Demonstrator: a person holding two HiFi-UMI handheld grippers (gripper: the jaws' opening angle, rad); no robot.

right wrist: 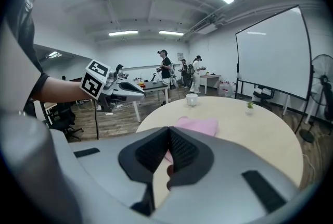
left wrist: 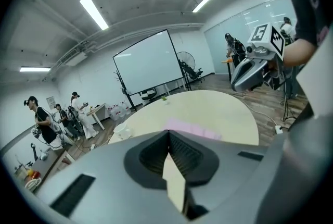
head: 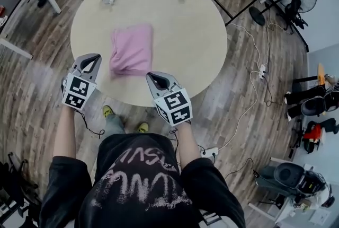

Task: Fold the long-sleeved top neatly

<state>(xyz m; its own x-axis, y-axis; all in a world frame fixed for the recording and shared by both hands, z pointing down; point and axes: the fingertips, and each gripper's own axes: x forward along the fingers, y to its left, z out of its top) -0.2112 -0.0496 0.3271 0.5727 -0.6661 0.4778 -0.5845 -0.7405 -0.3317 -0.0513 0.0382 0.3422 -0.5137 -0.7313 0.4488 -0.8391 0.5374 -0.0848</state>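
Pink long-sleeved top (head: 131, 50) lies folded on the bench (head: 201, 31). Your left tongs (head: 93, 59) and right tongs (head: 154, 77) are closed together, empty, near its front edge. Likely finishing: re-grip only uneven corners.

We see a room lit evenly from above: long ceiling lights (left wrist: 94, 12) burn out to plain white strips in both gripper views. The head view is dimmer and flatter, and the round counter (head: 196, 25) carries only faint, soft shadows. Both gripper views bend strongly, straight lines curving toward dark, rounded corners. The left claw (left wrist: 169, 132) and right claw (right wrist: 169, 128) sit close to the lens and look soft; the pink cloth (left wrist: 193, 128) beyond is smeared.
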